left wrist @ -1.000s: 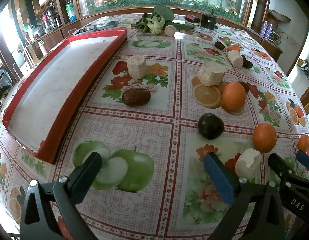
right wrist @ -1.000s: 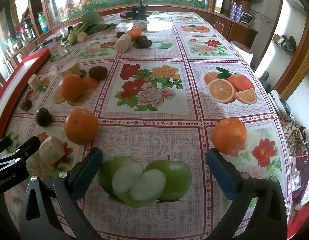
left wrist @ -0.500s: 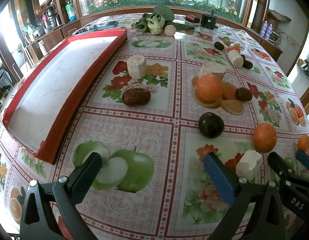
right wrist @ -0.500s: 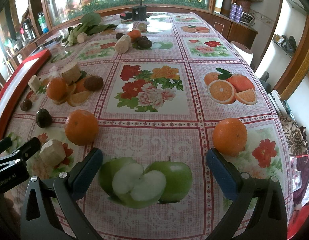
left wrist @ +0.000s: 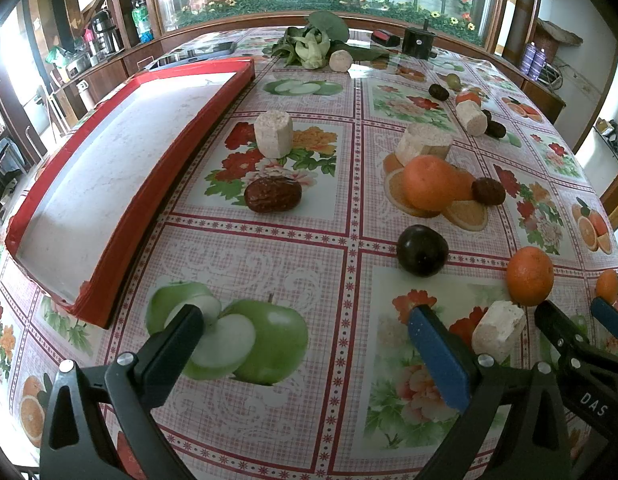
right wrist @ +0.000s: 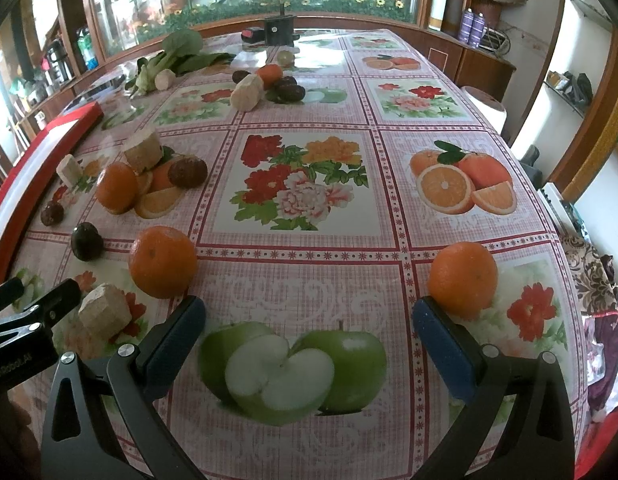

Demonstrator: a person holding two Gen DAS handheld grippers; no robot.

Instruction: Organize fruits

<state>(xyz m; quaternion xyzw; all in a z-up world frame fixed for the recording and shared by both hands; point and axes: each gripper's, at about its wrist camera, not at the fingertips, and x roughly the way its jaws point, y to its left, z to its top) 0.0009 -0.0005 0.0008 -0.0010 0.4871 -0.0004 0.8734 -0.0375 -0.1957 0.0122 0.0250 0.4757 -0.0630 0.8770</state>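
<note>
Oranges [left wrist: 529,275] beside "DAS"-lettered right tool [left wrist: 581,320]

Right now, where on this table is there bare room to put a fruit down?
The big red-rimmed white tray holds nothing. The flower panel of the tablecloth right of the round orange mandarin is also bare. It is crowded around that mandarin: the wrinkled brown date and pale cut chunk cluster there.

1. You have four oranges [right wrist: 163,262].
2. You have five pale cut chunks [left wrist: 274,134].
3. You have two wrinkled red-brown dates [left wrist: 273,196] and one dark plum [left wrist: 423,250].
4. You can count three more small dark fruits [right wrist: 289,88]; their kind is unclear.
5. You also have one small green fruit [right wrist: 285,56], one bunch of leafy greens [left wrist: 313,42] and one red tray [left wrist: 121,236].
</note>
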